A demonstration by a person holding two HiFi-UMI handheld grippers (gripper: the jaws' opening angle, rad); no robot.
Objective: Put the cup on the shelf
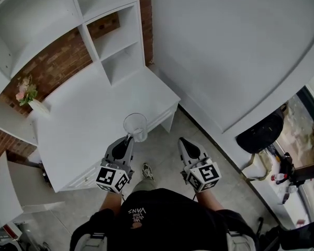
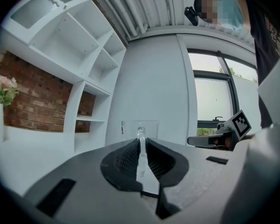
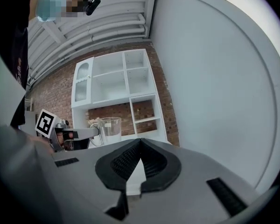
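The cup (image 1: 135, 125) is clear glass. It stands straight up with its open mouth on top. It is in the air, not on anything, and from the head view it looks to be just over the near edge of the white bench (image 1: 83, 124).

The left hand-held gripper (image 1: 129, 138) has the cup. Its two jaws are nearly together and pinch the thin glass wall at the side nearest the person, one jaw inside the cup and one outside. In the left gripper view the cup (image 2: 140, 127) pokes up right past the tips of the left hand-held gripper (image 2: 140, 136).

The right hand-held gripper (image 1: 182, 141) is beside the left one, over the floor and apart from the cup. Its jaws are pressed together and hold nothing.

The shelf (image 1: 123, 64) is at the far side of the bench, straight ahead of the cup. So the cup has to go forward across the bench, away from the person. The small open boxes of the shelf face the cup, and I think the cup should stay straight up as it goes in. The left hand does the job, as it already has the cup.

Some pink flowers (image 1: 26, 93) sit far off to the left, out of the way.
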